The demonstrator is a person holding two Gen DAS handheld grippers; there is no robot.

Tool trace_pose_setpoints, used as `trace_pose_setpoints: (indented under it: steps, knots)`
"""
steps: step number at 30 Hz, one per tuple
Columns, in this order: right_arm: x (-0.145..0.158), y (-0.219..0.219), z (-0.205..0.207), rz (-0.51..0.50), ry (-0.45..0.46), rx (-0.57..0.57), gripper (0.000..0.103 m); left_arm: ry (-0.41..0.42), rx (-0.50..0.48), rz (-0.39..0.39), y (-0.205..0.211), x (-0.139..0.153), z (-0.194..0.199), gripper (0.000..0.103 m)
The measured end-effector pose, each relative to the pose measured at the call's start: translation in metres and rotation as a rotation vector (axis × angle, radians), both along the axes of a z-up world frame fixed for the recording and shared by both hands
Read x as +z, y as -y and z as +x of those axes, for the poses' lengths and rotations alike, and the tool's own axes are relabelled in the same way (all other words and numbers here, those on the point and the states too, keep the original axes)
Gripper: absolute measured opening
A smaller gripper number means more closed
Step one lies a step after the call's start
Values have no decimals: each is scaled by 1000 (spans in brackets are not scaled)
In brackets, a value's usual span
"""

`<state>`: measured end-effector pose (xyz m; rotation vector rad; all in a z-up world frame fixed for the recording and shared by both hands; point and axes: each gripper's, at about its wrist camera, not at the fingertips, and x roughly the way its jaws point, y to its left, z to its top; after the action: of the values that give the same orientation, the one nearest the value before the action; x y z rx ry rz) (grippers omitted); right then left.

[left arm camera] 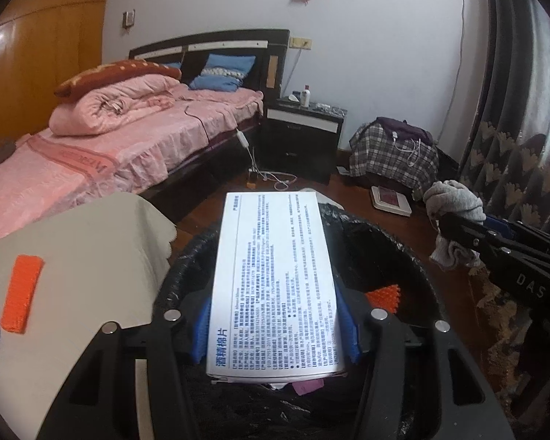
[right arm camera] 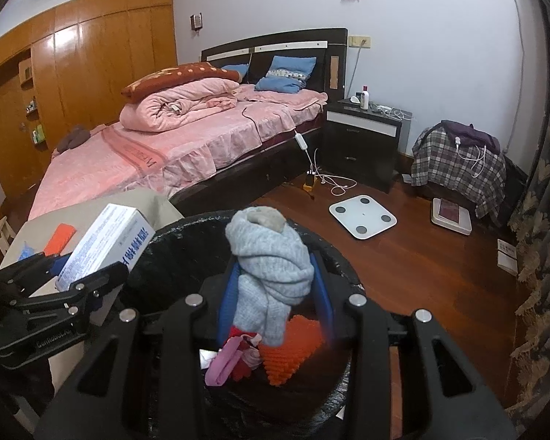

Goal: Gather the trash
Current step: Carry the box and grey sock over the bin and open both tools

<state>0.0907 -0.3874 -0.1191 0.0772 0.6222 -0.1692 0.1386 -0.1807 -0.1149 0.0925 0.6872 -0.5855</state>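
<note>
Room: bedroom with a wooden floor [right arm camera: 403,256], white walls and a wood-panelled wardrobe [right arm camera: 73,84].
Bed: one bed [right arm camera: 157,157] with pink covers; a dark nightstand [right arm camera: 363,143] stands beside it.
Desk: one beige-covered desk [left arm camera: 84,256], just beside the bin; one orange pad [left arm camera: 21,293] and one blue item at the edge lie on it.
Floor: two scales, a white one [right arm camera: 363,216] and one with a dark red top [right arm camera: 451,216].
Bin: one black-lined trash bin [right arm camera: 186,245]; pink and orange scraps inside.
Left claw [left arm camera: 275,326]: pinches one white printed box [left arm camera: 275,275] over the bin.
Right claw [right arm camera: 275,300]: pinches one grey sock [right arm camera: 271,267] over the bin.
</note>
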Motion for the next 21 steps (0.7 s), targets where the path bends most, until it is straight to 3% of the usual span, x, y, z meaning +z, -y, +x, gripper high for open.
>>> trace_pose_setpoints:
  steps: [8,10,16,21]
  knots:
    - [-12,2,7,17,-28,1,41,-19,11,-13,-13,-7,3,67]
    - [-14,0,8,12,-27,11,57,-13,31,-11,-18,-7,4,73]
    - [-14,-8,9,-11,-20,21,90,13,89,-1,-40,-3,1,87]
    - [-11,-11,7,-13,-29,14,97,32,144,9,-63,3,-1,94]
